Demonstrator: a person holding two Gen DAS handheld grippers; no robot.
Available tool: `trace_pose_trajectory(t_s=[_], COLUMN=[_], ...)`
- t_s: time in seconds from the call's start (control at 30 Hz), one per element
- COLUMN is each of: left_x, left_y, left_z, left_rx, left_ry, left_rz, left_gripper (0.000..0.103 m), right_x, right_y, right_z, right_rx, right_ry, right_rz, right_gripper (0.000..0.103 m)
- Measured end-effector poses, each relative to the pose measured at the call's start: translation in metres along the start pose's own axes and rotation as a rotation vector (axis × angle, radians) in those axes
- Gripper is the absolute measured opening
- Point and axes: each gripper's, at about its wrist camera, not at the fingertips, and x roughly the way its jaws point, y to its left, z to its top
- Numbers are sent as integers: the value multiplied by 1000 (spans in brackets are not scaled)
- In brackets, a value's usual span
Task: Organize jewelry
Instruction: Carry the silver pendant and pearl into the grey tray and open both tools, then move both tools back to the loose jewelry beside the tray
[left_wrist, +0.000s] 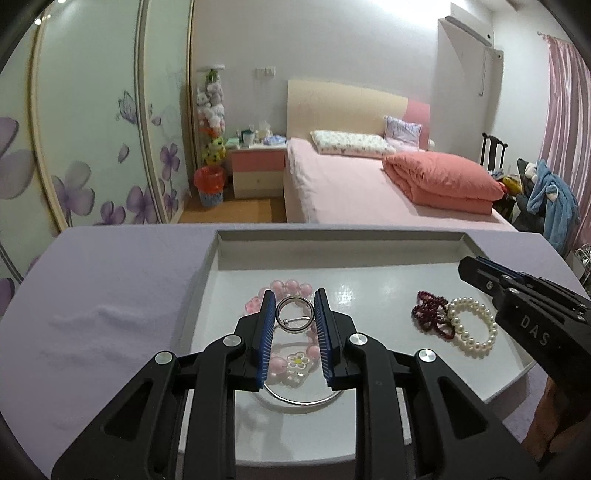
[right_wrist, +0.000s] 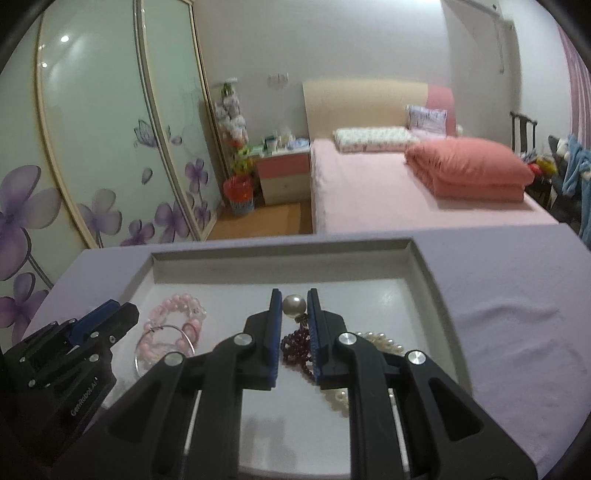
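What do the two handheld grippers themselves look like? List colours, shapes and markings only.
The left gripper and the right gripper look alike: matte black plastic bodies with angular cut-out linkage arms, round silver pivot bolts, and two flat fingers faced with ribbed blue pads. White lettering "DAS" shows on the right gripper's side, and white lettering, blurred, on the left one's. No cables or sleeves are visible.

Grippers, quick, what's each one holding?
Left gripper: shut on a silver ring.
Right gripper: shut on a big pearl.
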Motion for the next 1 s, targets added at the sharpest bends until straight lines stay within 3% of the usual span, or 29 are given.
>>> trace_pose_trajectory(t_s=[0.13,0.23,0.3,0.73,1.0], left_x=[7,6,3,-34,-64], left_y=[1,6,9,33,49], left_z=[-3,-2,-1,-5,-30], left_rx=[-11,-18,-29,-46,-51], left_ry=[36,46,46,15,29], left_rz=[-11,-26,-39,-28,-15], left_gripper=[23,29,34,34,40], right_x=[8,4,1,-43,-81], right_y=[-3,-8,-11,-23,-23], right_z=[-3,-7,-8,-20,-55], right_rx=[15,25,36,45,29], right_ry=[43,38,36,2,40], right_rz=[17,12,12,12,37], right_gripper=[17,29,29,29,29])
